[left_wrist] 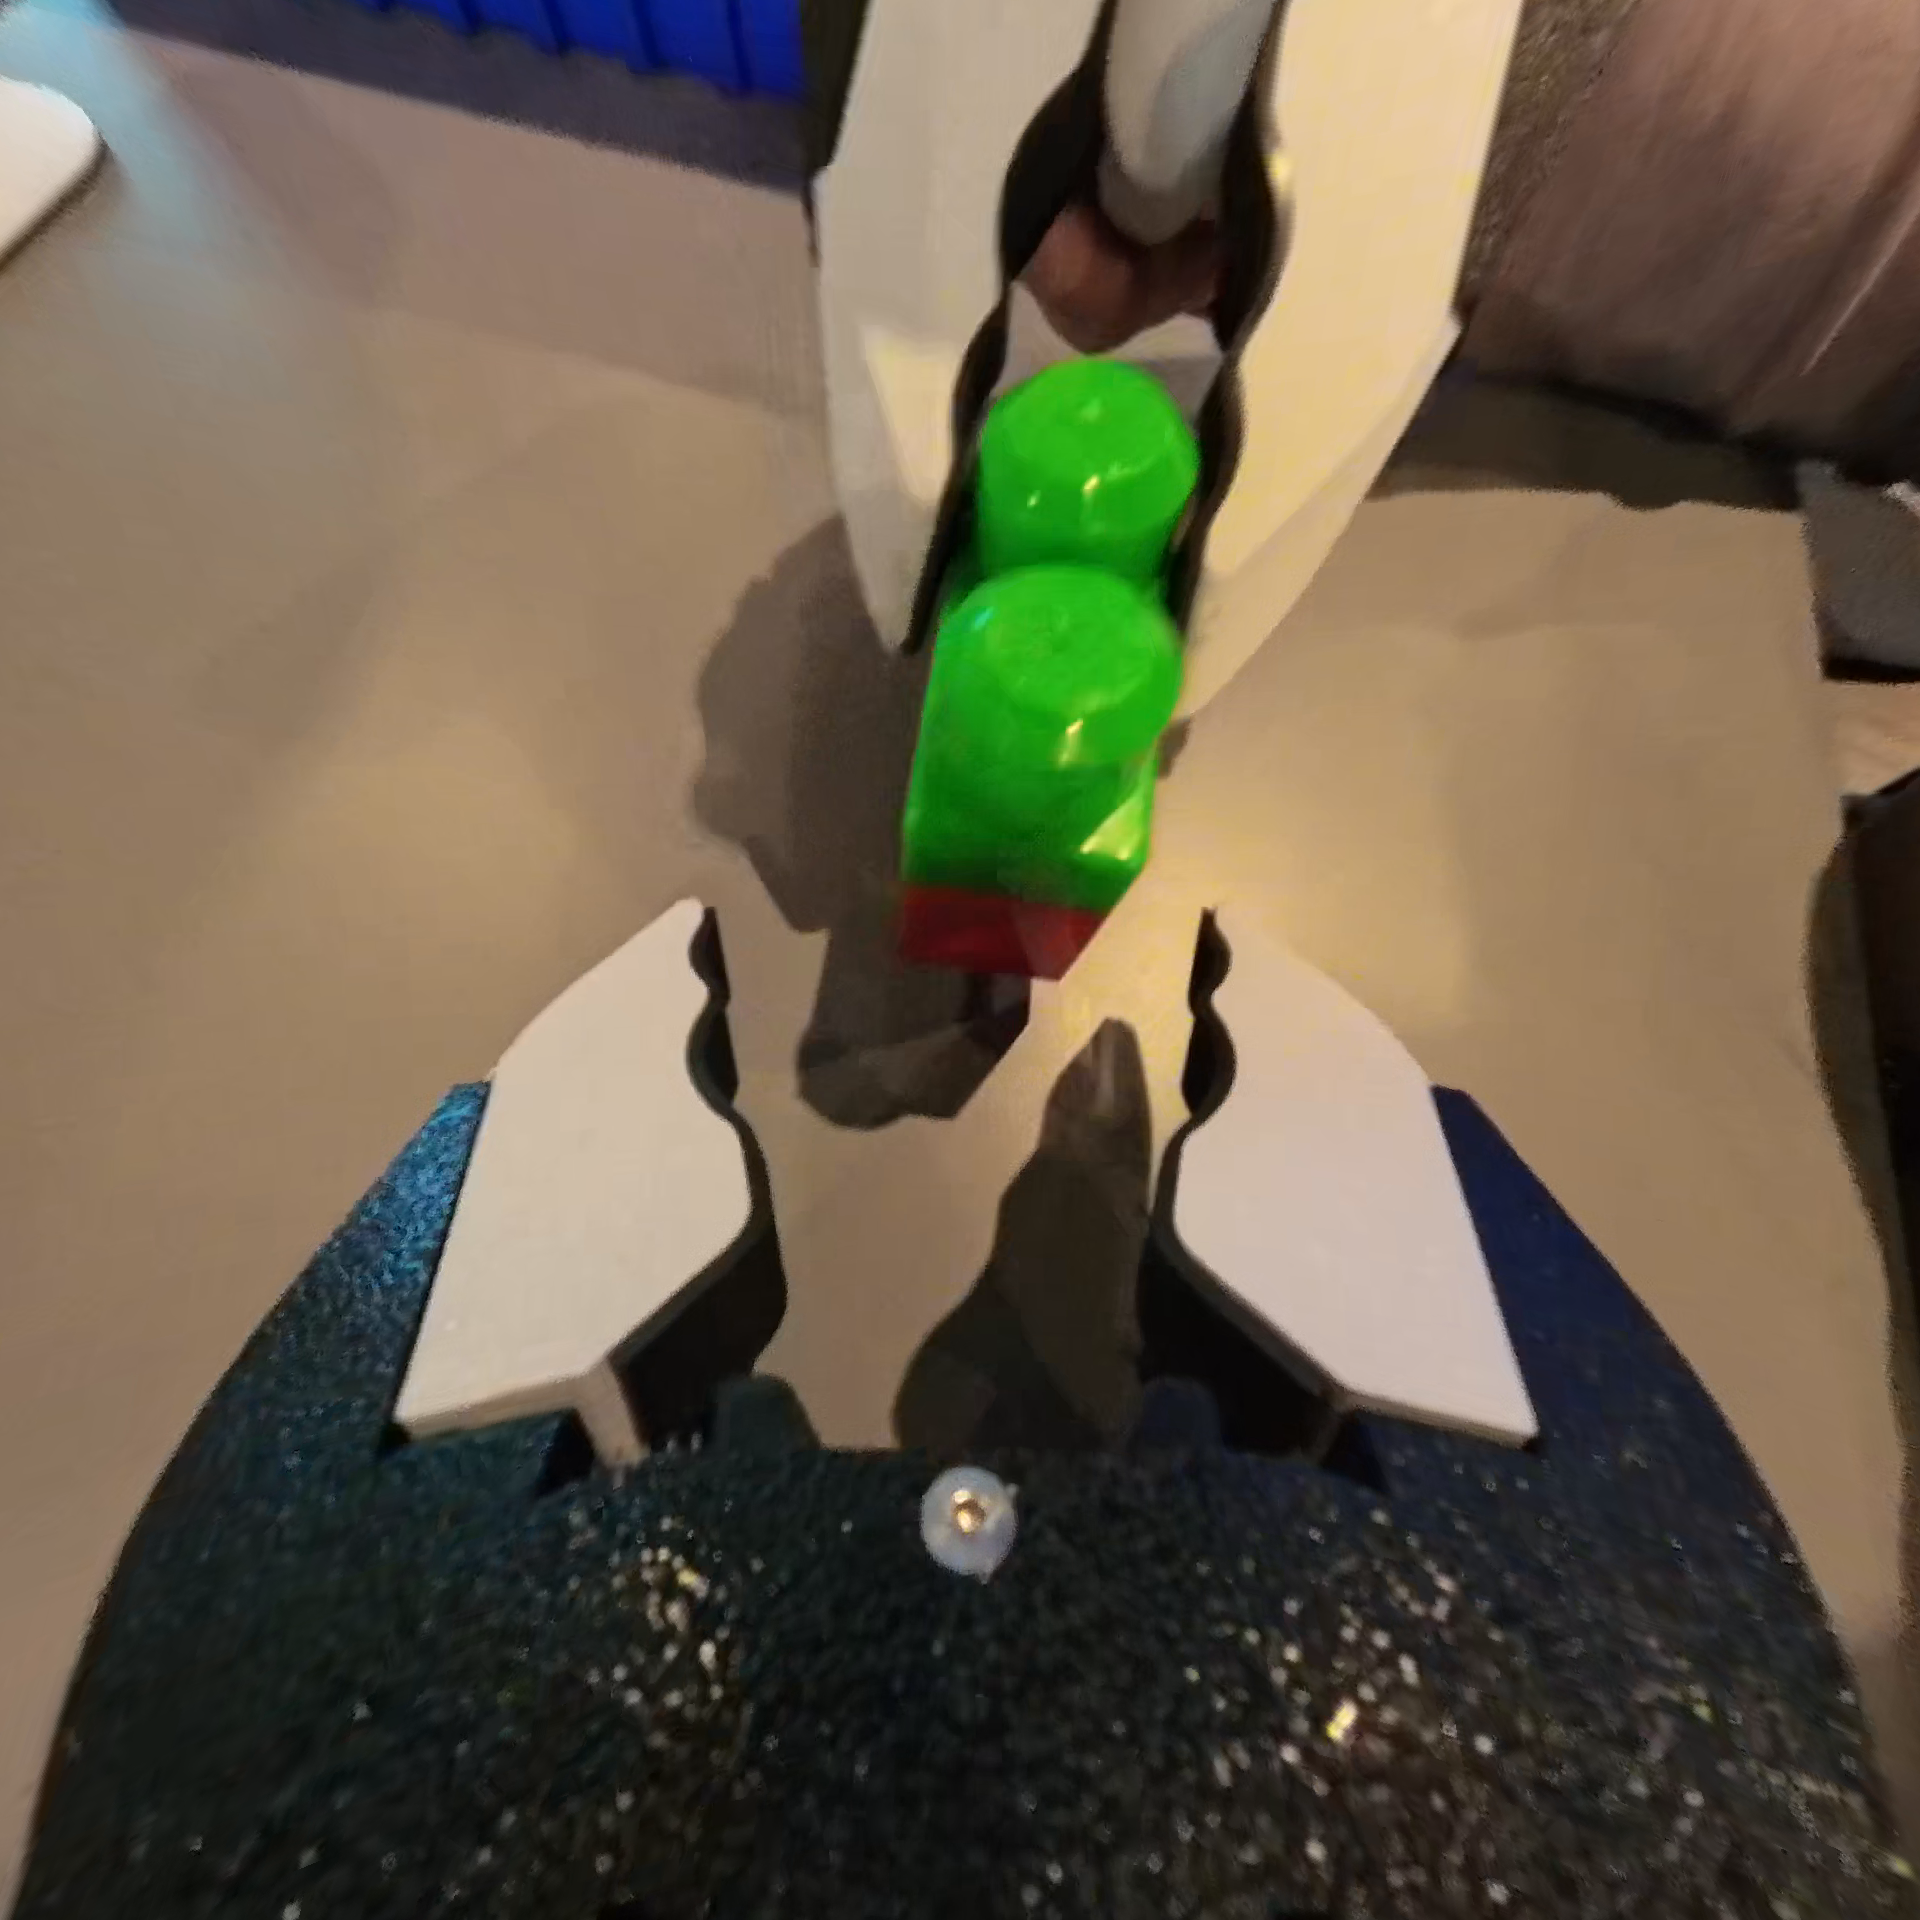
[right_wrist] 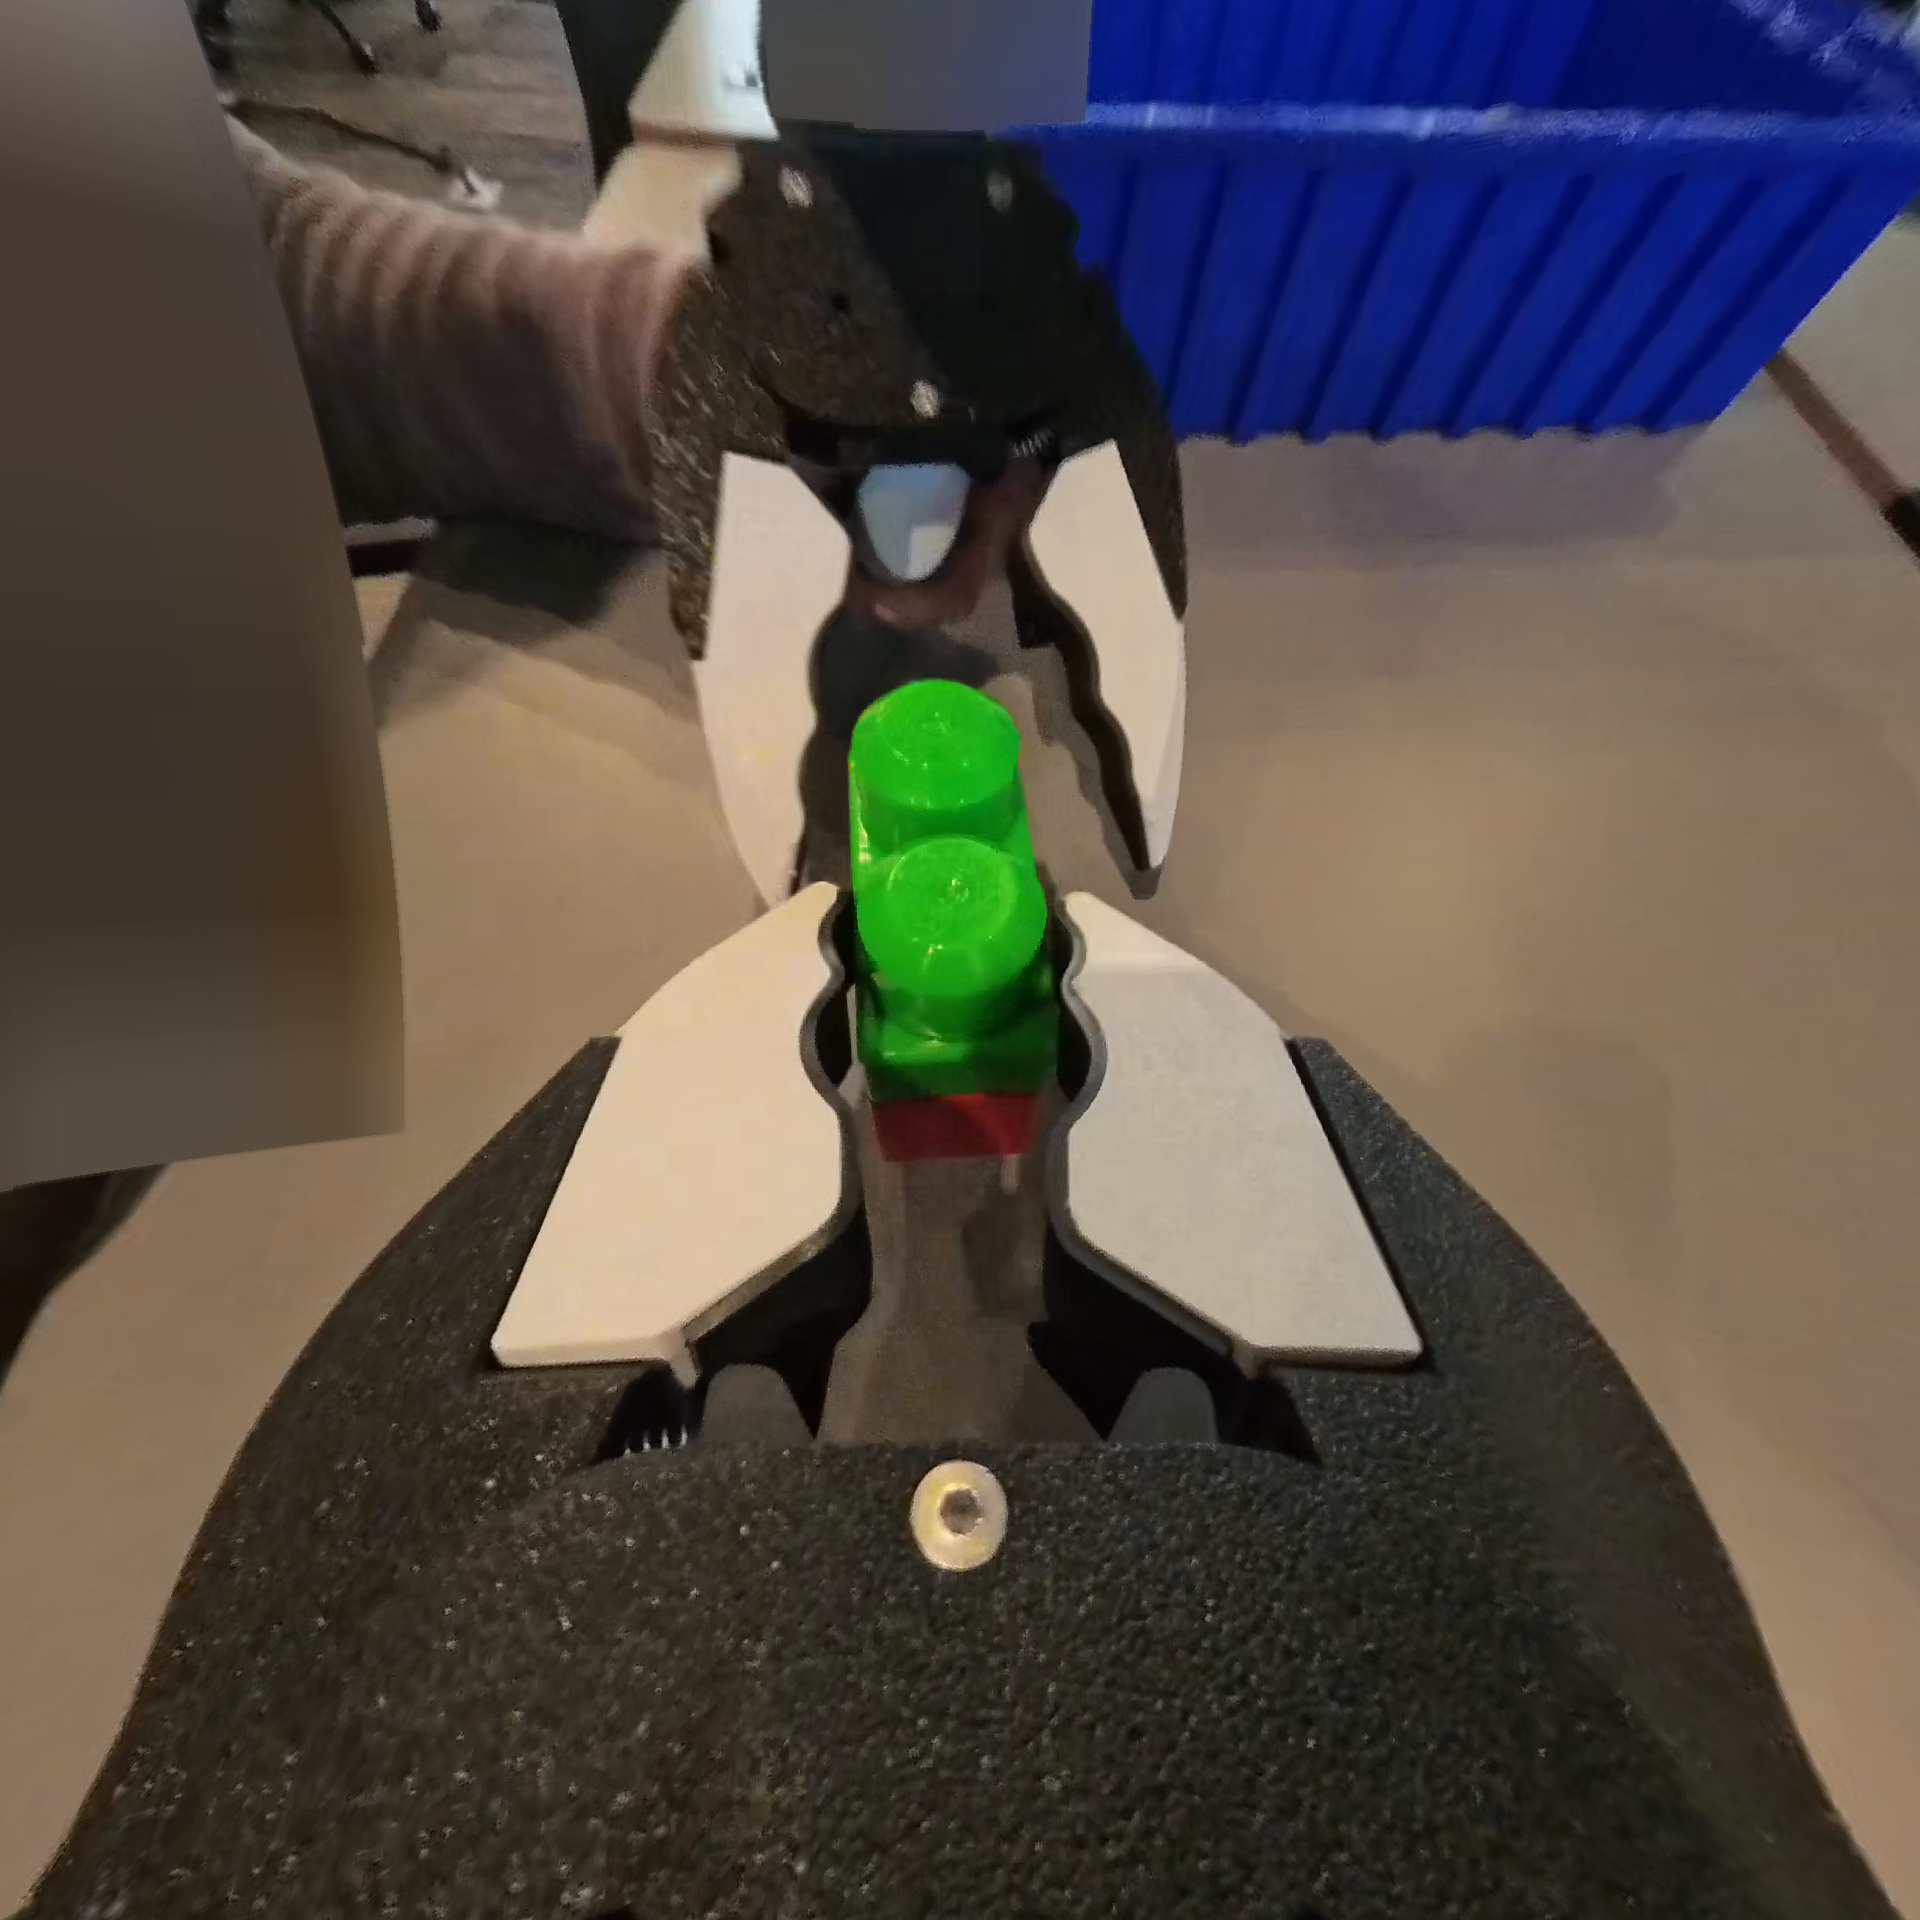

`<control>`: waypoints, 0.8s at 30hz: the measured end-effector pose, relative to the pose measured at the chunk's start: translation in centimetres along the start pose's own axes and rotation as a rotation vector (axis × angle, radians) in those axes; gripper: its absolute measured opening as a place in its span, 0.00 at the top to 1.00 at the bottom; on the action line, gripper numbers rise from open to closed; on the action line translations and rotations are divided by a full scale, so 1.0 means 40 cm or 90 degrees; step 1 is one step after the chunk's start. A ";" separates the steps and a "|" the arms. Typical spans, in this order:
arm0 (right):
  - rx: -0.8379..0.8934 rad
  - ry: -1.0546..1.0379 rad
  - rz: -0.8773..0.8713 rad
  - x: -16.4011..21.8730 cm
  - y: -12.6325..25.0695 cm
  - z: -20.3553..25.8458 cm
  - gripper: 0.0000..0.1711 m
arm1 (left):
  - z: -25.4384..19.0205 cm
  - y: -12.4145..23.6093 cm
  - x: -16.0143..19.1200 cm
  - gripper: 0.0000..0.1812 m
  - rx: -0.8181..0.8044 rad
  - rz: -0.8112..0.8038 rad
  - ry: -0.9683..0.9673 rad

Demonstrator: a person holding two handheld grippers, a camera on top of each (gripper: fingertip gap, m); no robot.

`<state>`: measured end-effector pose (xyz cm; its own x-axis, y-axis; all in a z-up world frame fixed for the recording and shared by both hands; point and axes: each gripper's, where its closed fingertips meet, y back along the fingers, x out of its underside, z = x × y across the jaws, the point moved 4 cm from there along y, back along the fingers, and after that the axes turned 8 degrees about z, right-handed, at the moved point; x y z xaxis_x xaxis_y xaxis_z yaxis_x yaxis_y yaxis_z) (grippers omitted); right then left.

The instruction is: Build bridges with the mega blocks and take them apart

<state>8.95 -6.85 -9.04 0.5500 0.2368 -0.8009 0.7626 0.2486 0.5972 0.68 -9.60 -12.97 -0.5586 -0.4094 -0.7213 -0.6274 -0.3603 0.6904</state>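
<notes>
Green two-stud block (right_wrist: 951, 914) sits stacked atop a red block (right_wrist: 956, 1124).

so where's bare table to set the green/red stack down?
Bare table lies right of the right hand-held gripper, in front of the blue bin; also left of the green block in the left wrist view. Crowded: the centre, where the left hand-held gripper faces the red block.

The left wrist view is taken from just behind the left hand-held gripper (left_wrist: 956, 935), angled steeply down at the desk (left_wrist: 364, 831). The right wrist view is taken from behind the right hand-held gripper (right_wrist: 951, 914), facing the opposite way. A green block (left_wrist: 1049, 665) at close range, mid-frame, is shared by both views, each showing the other gripper at upper centre.
</notes>
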 end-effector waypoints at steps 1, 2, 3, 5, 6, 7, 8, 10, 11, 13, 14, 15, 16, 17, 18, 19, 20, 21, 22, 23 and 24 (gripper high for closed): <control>0.015 0.001 -0.010 -0.015 0.032 0.004 0.79 | 0.001 0.006 -0.007 0.53 0.002 -0.023 0.004; 0.042 -0.004 -0.019 -0.029 0.070 0.005 0.79 | 0.003 0.011 -0.014 0.53 0.004 -0.044 0.008; 0.072 -0.015 -0.026 -0.039 0.113 0.006 0.79 | 0.005 0.014 -0.019 0.53 0.005 -0.062 0.012; 0.120 -0.015 -0.019 -0.035 0.206 0.011 0.79 | 0.010 0.015 -0.026 0.54 -0.003 -0.086 0.012; 0.157 -0.010 -0.009 -0.024 0.261 0.006 0.79 | 0.012 0.013 -0.028 0.54 -0.010 -0.094 0.007; 0.194 -0.004 0.003 -0.010 0.319 -0.003 0.79 | 0.014 0.011 -0.030 0.55 -0.018 -0.100 0.000; 0.233 0.000 0.018 0.008 0.381 -0.018 0.79 | 0.015 0.009 -0.034 0.55 -0.028 -0.109 -0.009; 0.296 -0.013 0.042 0.051 0.505 -0.058 0.79 | 0.018 0.007 -0.044 0.55 -0.053 -0.133 -0.027; 0.316 -0.028 0.052 0.076 0.560 -0.084 0.79 | 0.021 0.006 -0.050 0.56 -0.065 -0.146 -0.033; 0.336 -0.061 0.092 0.140 0.637 -0.151 0.79 | 0.027 0.002 -0.067 0.57 -0.078 -0.181 -0.031; 0.340 -0.074 0.113 0.176 0.659 -0.190 0.79 | 0.030 -0.002 -0.082 0.58 -0.069 -0.205 -0.019; 0.336 -0.087 0.130 0.212 0.669 -0.229 0.79 | 0.031 -0.008 -0.102 0.60 -0.043 -0.232 0.003; 0.317 -0.103 0.143 0.248 0.667 -0.263 0.79 | 0.031 -0.018 -0.128 0.59 -0.004 -0.261 0.032; 0.298 -0.116 0.154 0.281 0.659 -0.296 0.79 | 0.033 -0.029 -0.154 0.57 0.033 -0.293 0.061; 0.279 -0.117 0.155 0.309 0.647 -0.324 0.79 | 0.038 -0.041 -0.178 0.56 0.059 -0.325 0.084; 0.267 -0.120 0.157 0.334 0.636 -0.351 0.79 | 0.046 -0.055 -0.196 0.55 0.067 -0.354 0.098; 0.254 -0.118 0.164 0.358 0.625 -0.374 0.79 | 0.054 -0.068 -0.207 0.55 0.062 -0.371 0.107; 0.240 -0.105 0.165 0.378 0.614 -0.393 0.79 | 0.060 -0.077 -0.218 0.55 0.056 -0.385 0.107; 0.231 -0.095 0.159 0.394 0.604 -0.411 0.79 | 0.063 -0.080 -0.229 0.55 0.051 -0.402 0.100; 0.222 -0.097 0.147 0.407 0.597 -0.428 0.79 | 0.065 -0.081 -0.237 0.56 0.042 -0.418 0.091; 0.206 -0.099 0.129 0.415 0.591 -0.439 0.79 | 0.065 -0.080 -0.242 0.57 0.033 -0.429 0.081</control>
<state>30.12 19.46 -7.46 0.7263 0.1002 -0.6801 0.6874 -0.1023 0.7190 6.69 -2.30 -8.37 0.0280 -0.2068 -0.9780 -0.8425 -0.5315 0.0882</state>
